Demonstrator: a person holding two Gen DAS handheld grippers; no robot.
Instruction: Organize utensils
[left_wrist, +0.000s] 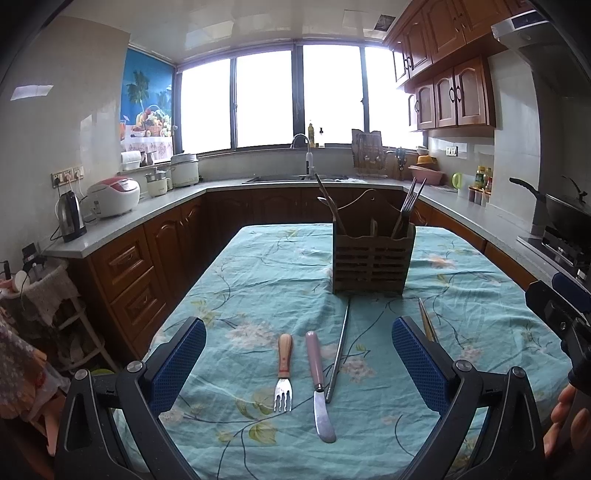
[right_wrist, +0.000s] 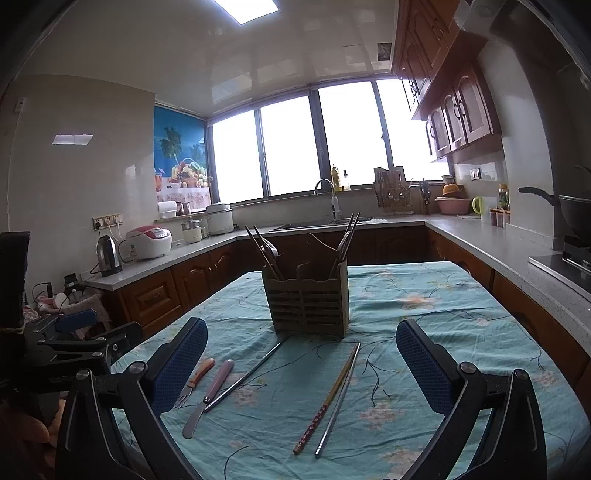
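A kitchen scene seen from two handheld grippers hovering over a desk covered in a teal floral cloth. The left gripper has its jaws spread wide and holds nothing; directly between and just ahead of them lie a wooden-handled fork and a pink-handled butter knife, side by side, handles pointing away toward the far end and tips toward the camera, so their long axes run straight along the gripper's line of reach. Just right of the knife lies a metal chopstick, angled slightly toward the holder. The right gripper is likewise wide open and empty; ahead of it lie a patterned chopstick and a metal chopstick close together, running away from the camera. The left gripper looks nearer the fork and knife, the right nearer that pair. At the desk's middle stands a slatted wooden utensil holder with compartments: chopsticks lean in its left and right ends (the left may also hold a spoon, hard to tell against the bright window).
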